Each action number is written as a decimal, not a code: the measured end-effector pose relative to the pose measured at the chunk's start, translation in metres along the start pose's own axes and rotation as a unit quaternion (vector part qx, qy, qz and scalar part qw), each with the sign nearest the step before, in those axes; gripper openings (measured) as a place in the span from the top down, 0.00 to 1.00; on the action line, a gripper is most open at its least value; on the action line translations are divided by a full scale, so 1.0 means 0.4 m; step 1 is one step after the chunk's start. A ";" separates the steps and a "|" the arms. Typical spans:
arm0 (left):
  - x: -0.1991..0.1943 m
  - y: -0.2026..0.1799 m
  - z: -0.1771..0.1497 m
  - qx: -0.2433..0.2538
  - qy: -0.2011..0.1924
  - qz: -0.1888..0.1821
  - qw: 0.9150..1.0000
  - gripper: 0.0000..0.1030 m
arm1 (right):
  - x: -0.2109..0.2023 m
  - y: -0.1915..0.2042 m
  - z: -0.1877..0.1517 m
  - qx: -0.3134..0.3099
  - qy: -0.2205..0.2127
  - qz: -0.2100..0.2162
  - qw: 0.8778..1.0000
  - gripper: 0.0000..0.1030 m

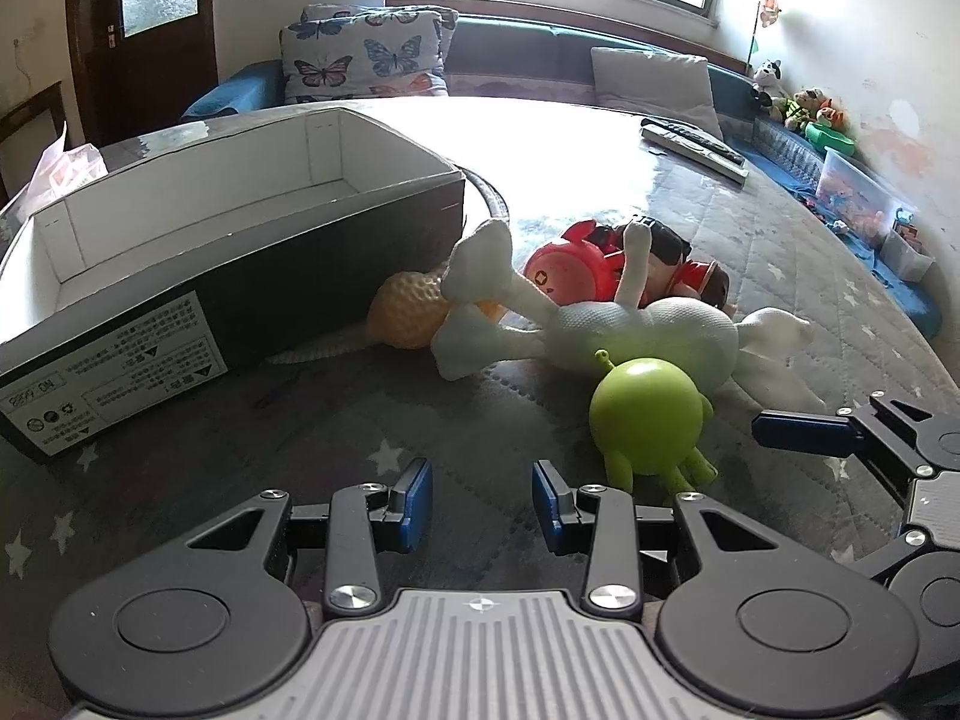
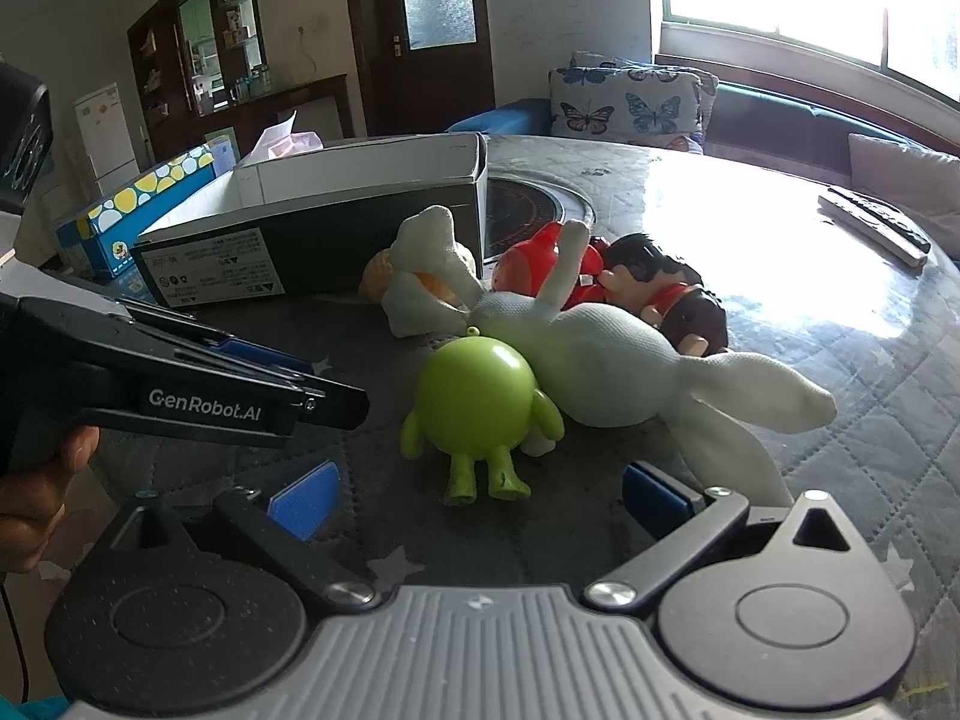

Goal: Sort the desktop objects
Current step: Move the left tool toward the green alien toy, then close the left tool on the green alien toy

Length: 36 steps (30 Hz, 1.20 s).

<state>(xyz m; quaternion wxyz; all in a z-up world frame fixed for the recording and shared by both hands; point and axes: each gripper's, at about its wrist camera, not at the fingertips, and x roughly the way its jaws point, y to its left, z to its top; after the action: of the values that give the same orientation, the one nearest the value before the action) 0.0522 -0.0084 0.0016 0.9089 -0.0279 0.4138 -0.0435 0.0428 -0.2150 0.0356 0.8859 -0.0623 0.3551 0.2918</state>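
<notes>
A heap of toys was seen at the centre of both views, on a quilted, star-printed table cover (image 1: pixel 336 450). Nearest the cameras lay a green figure (image 1: pixel 645 417), touching the pale plush (image 1: pixel 636 333) stretched out behind it. Behind the plush, a red toy (image 1: pixel 561 267) and a dark-haired doll (image 1: pixel 678 255) were pressed together, and an orange ball (image 1: pixel 405 312) was wedged between the plush and the dark side of an open box (image 1: pixel 198 240) at the left of the frame. Two remotes (image 1: pixel 696 147) were set well apart, at the upper right.

The left gripper (image 1: pixel 483 501) was held with its blue pads apart and nothing between them, low in the frame, just left of the green figure. The right gripper (image 2: pixel 477 498) was spread wide, its pads on either side of the figure's feet but clear of them. A hand (image 2: pixel 36 498) was visible at the left edge of the right wrist view.
</notes>
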 end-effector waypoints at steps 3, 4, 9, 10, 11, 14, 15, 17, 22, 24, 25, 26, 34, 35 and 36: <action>0.001 0.001 0.003 0.000 0.001 -0.002 1.000 0.62 | 0.003 0.000 0.002 0.000 0.001 0.002 1.000 0.01; 0.001 0.001 0.004 0.000 0.001 -0.003 1.000 0.62 | 0.004 -0.001 0.002 0.000 0.001 0.002 1.000 0.01; -0.004 0.005 0.014 -0.001 -0.002 -0.013 1.000 0.62 | 0.009 -0.004 0.006 0.003 0.001 0.005 1.000 0.04; -0.006 0.005 0.016 -0.002 -0.003 -0.016 1.000 0.62 | 0.010 -0.005 0.007 0.003 0.001 0.006 1.000 0.04; -0.009 0.005 0.019 -0.001 -0.004 -0.020 1.000 0.62 | 0.011 -0.004 0.009 0.003 0.001 0.006 1.000 0.04; -0.016 0.004 0.026 0.000 -0.007 -0.032 0.999 0.62 | 0.012 -0.004 0.014 0.002 -0.001 0.011 1.000 0.06; -0.018 0.002 0.029 0.001 -0.008 -0.037 0.999 0.62 | 0.014 -0.003 0.016 0.001 -0.002 0.013 1.000 0.07; -0.021 -0.001 0.033 0.004 -0.008 -0.045 0.999 0.62 | 0.017 -0.002 0.018 0.000 -0.002 0.014 1.000 0.07; -0.027 -0.009 0.047 0.005 -0.005 -0.083 0.997 0.62 | 0.024 0.003 0.025 -0.009 -0.002 0.023 1.000 0.12; -0.028 -0.012 0.053 0.005 -0.005 -0.101 0.995 0.62 | 0.027 0.004 0.029 -0.010 -0.002 0.026 1.000 0.14; -0.027 -0.013 0.056 0.005 -0.004 -0.109 0.994 0.62 | 0.028 0.003 0.030 -0.011 -0.003 0.027 1.000 0.15; -0.024 -0.015 0.059 0.005 -0.002 -0.114 0.994 0.62 | 0.030 0.002 0.032 -0.011 -0.002 0.028 1.000 0.16; 0.008 -0.014 0.080 -0.006 0.024 -0.149 0.988 0.62 | 0.036 -0.010 0.040 0.000 -0.004 0.038 0.999 0.27; 0.012 -0.013 0.082 -0.008 0.027 -0.154 0.988 0.62 | 0.037 -0.012 0.040 0.002 -0.004 0.040 0.999 0.28; 0.015 -0.013 0.085 -0.009 0.030 -0.159 0.987 0.62 | 0.037 -0.014 0.041 0.003 -0.004 0.041 0.999 0.29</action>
<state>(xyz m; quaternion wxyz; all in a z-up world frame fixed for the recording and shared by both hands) 0.0815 -0.0136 0.0199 0.8772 -0.1001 0.4317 -0.1847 0.0640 -0.2072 0.0373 0.8747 -0.0440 0.3548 0.3274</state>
